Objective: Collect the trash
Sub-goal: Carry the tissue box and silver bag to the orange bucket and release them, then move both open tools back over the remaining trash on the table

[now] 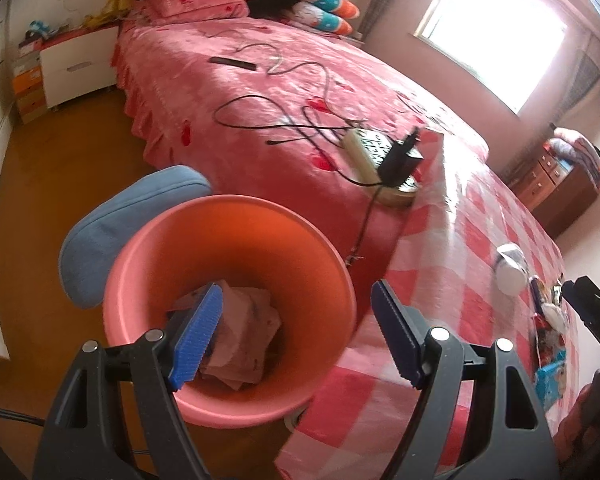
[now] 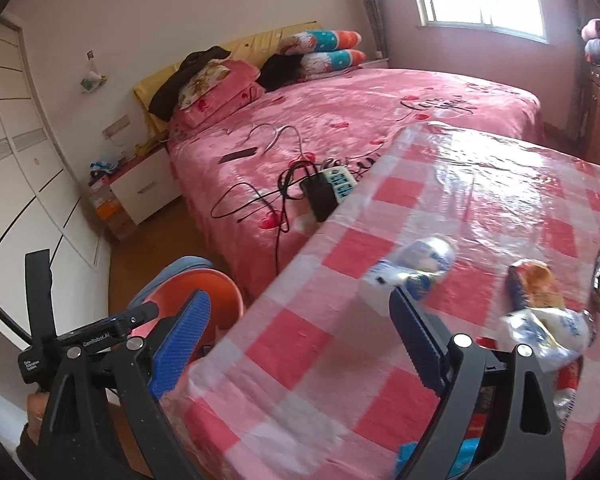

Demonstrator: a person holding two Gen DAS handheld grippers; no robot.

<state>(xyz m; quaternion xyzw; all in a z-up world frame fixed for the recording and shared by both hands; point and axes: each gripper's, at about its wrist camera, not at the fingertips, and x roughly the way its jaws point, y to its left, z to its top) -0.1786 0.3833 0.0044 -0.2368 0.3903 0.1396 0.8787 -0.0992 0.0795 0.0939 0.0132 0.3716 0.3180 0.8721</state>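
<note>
A pink bin (image 1: 236, 236) stands on the floor beside the checked table, with crumpled paper trash (image 1: 248, 340) at its bottom. My left gripper (image 1: 296, 336) is open and empty just above the bin's mouth. My right gripper (image 2: 300, 340) is open and empty over the table's near edge. On the table (image 2: 380, 360) lie a white and blue wrapper (image 2: 412, 268), an orange snack packet (image 2: 536, 284) and a crumpled clear wrapper (image 2: 548, 332). The bin also shows in the right wrist view (image 2: 188, 284). The white wrapper shows in the left wrist view (image 1: 510, 268).
A blue cushion (image 1: 112, 224) sits behind the bin. A pink bed (image 1: 260, 92) holds cables, a black adapter (image 1: 400, 160) and a power strip close to the table edge. A white nightstand (image 1: 76, 68) and a brown dresser (image 1: 560, 184) stand by the walls.
</note>
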